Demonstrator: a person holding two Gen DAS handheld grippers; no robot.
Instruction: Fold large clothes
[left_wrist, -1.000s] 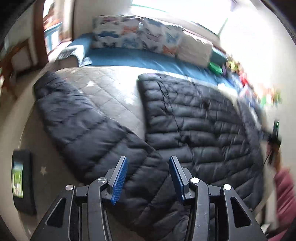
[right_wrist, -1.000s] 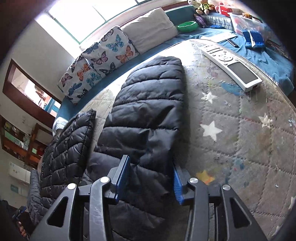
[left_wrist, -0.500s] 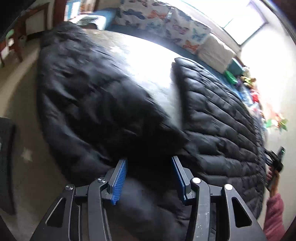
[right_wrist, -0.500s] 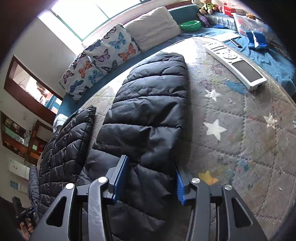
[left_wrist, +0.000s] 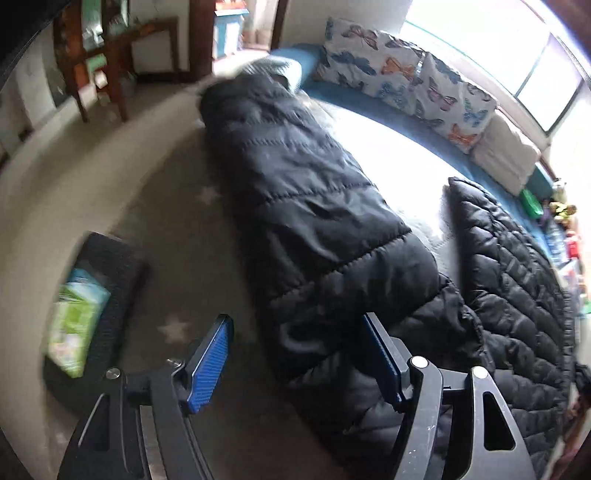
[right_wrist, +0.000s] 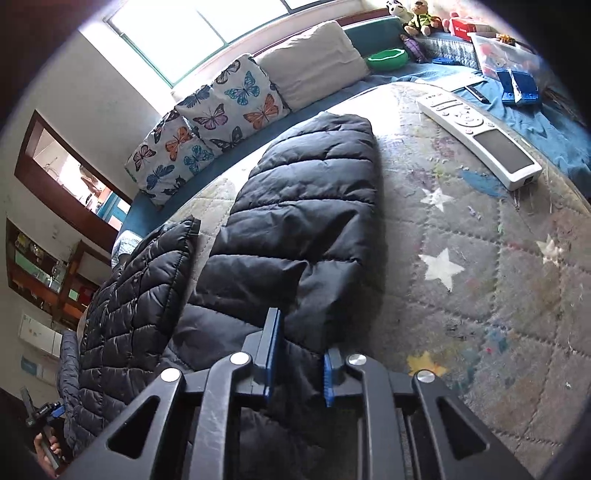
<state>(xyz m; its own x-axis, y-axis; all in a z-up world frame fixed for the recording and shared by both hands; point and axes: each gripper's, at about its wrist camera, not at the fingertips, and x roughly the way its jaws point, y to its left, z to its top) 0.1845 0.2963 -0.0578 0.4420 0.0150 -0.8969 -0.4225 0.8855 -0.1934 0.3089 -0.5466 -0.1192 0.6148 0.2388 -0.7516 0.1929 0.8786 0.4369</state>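
My left claw (left_wrist: 295, 354) is spread wide over one sleeve (left_wrist: 306, 206) of the black puffer jacket (left_wrist: 517, 280), which lies flat on the quilted star mat (right_wrist: 480, 280). My right claw (right_wrist: 299, 363) pinches the other sleeve (right_wrist: 306, 221).

The puffer jacket (right_wrist: 303, 229) is black, stitched in horizontal quilted bands on the sleeves and finer bands on the body. Under it the mat (right_wrist: 480, 295) is grey, quilted in diamonds, with white stars and one yellow star. Beyond the jacket, the cushions (right_wrist: 207, 129) are white with butterflies in blue, orange and purple, beside a plain cream pillow (right_wrist: 314, 55). Near that, a green bowl (right_wrist: 388, 59). The remote (right_wrist: 480, 136) is white. Both tongs (left_wrist: 295, 362) (right_wrist: 297, 358) are black with blue pads (left_wrist: 210, 365).
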